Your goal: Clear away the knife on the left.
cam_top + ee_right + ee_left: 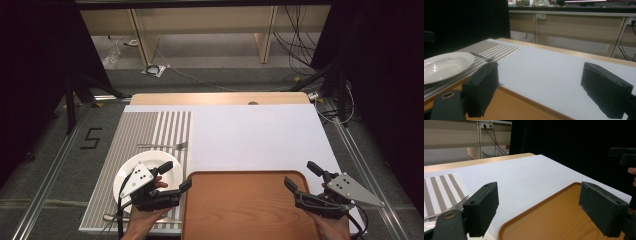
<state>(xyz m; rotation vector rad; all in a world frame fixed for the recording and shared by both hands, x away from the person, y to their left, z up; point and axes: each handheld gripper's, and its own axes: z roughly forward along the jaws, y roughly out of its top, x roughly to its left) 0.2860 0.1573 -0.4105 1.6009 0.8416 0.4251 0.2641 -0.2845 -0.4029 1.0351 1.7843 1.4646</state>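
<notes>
Both grippers hover with fingers wide open and empty, the left gripper (pixel 175 176) and right gripper (pixel 300 175) flanking the brown wooden tray (pixel 245 205) between them.

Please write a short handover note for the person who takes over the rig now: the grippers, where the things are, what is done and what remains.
Left gripper: open, holding nothing, above the right edge of the plate.
Right gripper: open, holding nothing, above the right edge of the tray.
The white plate lies on the striped mat; the fork lies on the mat behind the plate.
The wooden tray is bare.
Done: nothing moved onto the tray.
Left: probably pick up the plate and fork; the goal is only a guess.
</notes>
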